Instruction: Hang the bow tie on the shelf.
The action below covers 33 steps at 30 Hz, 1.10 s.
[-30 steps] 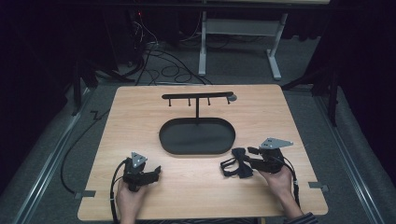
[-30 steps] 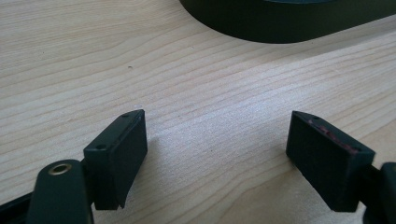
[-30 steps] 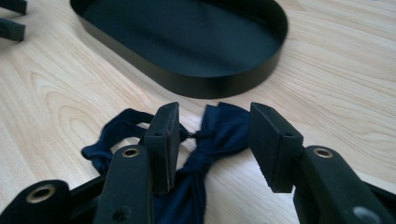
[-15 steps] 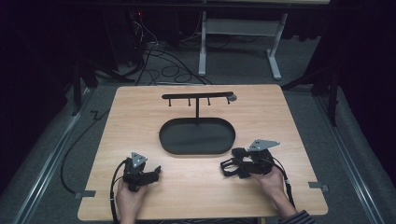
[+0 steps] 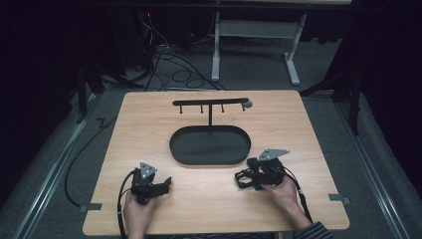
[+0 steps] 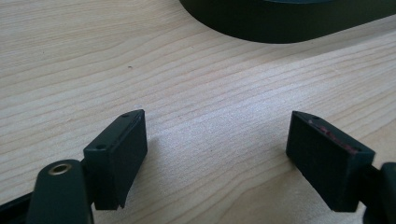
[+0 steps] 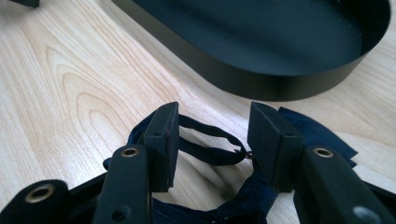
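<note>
Dark blue fabric strapping [image 7: 219, 156] lies on the pale wooden table [image 5: 318, 129] between our right gripper [image 7: 212, 133]'s parted jaws, beside the black oval metal tray [image 7: 261, 84]; our left gripper [image 6: 217, 149] rests open, empty. Next, we judge, close on a strap.

Two black handheld tools, each topped with a grey plate, in a person's hands.

The left tool [image 5: 149, 185] and right tool [image 5: 259, 173] are matte black, each carrying a grey three-cornered plate and trailing a black cable. In the gripper views their jaws are blocky black rectangular pads; the left tool's [image 6: 217, 158] right-hand pad shows a worn reddish strip along its edge. Brass-coloured rivets sit in the black links behind the pads on the right tool [image 7: 212, 140]. A striped sleeve [image 5: 312, 231] covers the person's right forearm.
</note>
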Motion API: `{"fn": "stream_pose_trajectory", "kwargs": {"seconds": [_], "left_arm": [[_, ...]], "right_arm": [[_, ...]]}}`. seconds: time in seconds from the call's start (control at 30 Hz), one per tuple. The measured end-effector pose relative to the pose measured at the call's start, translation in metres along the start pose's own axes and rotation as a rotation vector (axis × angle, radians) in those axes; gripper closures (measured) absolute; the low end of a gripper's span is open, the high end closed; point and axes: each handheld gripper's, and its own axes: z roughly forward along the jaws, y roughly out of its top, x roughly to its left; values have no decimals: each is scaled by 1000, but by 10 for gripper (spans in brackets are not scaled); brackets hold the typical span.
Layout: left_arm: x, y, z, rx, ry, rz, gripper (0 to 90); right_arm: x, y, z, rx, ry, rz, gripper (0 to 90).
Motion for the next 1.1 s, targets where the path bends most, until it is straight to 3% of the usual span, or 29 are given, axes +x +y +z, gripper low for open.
{"fn": "stream_pose_trajectory", "kwargs": {"seconds": [0.4,0.73,0.87,1.1], "left_arm": [[0,0,0,0,0,0,208],[0,0,0,0,0,0,208],[0,0,0,0,0,0,208],[0,0,0,0,-1,0,208]], "right_arm": [[1,-3,12,56,-9,-28,683],[2,-5,15,80,-2,-50,872],[3,-5,16,78,-8,-77,899],[4,-4,11,63,-3,-69,900]]}}
